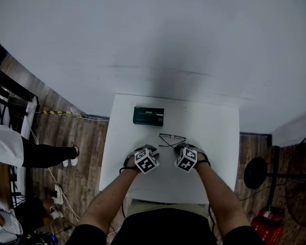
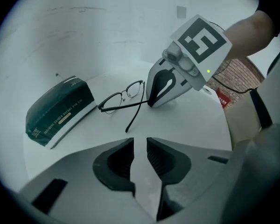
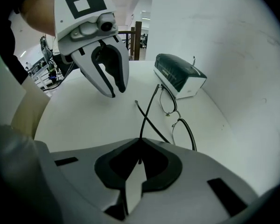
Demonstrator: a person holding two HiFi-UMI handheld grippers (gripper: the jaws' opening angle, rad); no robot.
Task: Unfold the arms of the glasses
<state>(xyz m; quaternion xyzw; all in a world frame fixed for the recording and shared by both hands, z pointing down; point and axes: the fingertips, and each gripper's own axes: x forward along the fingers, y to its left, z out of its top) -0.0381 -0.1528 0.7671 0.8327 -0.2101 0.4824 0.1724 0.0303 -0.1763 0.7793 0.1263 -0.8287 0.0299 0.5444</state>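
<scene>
**A:** Where are our glasses?

**B:** They lie on the white tabletop, about midway across it, with their two arms crossing. Our right hand-held gripper is clamped on the end of one arm. The other arm points loose toward our left hand-held gripper. Its jaws stand a little apart with only bare tabletop between them, near that arm's tip but not touching it.

**A:** Can we read any writing?

**B:** The dark green case has pale lettering on its side, too small for us to read. The only clear marks are the black-and-white squares on the cubes of our grippers.

**A:** How much room do we have?

**B:** The case sits behind the glasses, near the far edge by the wall. Bare tabletop lies open on both sides of the glasses. The near edge runs under our forearms.
</scene>
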